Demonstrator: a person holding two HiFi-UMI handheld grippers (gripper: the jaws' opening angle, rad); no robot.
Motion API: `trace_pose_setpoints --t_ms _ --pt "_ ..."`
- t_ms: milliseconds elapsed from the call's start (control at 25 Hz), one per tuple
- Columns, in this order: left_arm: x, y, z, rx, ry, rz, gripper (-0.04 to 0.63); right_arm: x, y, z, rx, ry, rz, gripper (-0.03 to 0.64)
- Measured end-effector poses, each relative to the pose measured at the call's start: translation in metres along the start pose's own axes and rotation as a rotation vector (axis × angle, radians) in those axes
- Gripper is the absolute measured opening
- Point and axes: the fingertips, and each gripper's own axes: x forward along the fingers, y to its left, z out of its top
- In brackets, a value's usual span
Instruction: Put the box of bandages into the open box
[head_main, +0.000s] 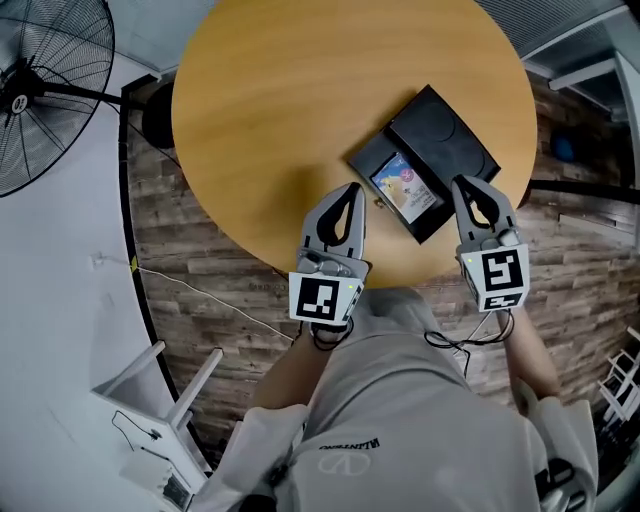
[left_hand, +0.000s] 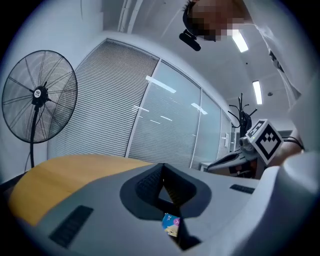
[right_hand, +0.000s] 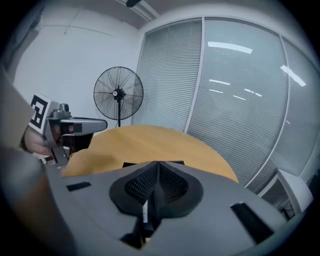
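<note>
The box of bandages (head_main: 407, 187), small with a blue and yellow print, lies inside the open black box (head_main: 445, 135) on the round wooden table (head_main: 300, 100). My left gripper (head_main: 350, 190) rests at the table's near edge, just left of the black box, with its jaws together and nothing between them. My right gripper (head_main: 463, 183) is at the black box's right side, jaws together and holding nothing. In the left gripper view a corner of the bandage box (left_hand: 171, 224) peeks through below the closed jaws. The right gripper view shows the black box's edge (right_hand: 132, 164) just beyond its jaws.
A standing fan (head_main: 40, 95) is on the floor to the left of the table. A white stand (head_main: 160, 400) and a thin cable (head_main: 200, 295) lie on the plank floor at lower left. The person's body is right against the table's near edge.
</note>
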Motion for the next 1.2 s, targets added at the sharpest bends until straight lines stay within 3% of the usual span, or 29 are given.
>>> trace_pose_setpoints --t_ms 160,680,1200 --pt "-0.009 -0.006 0.016 0.068 -0.016 0.023 0.008 -0.028 -0.017 0.022 -0.012 -0.108 -0.041 0.031" --pt "-0.04 -0.003 0.089 0.213 -0.112 0.135 0.008 -0.127 -0.074 0.091 0.124 -0.481 -0.177 0.031" --pt "-0.07 0.013 0.174 0.298 -0.234 0.094 0.008 -0.219 -0.09 0.141 0.16 -0.654 -0.394 0.031"
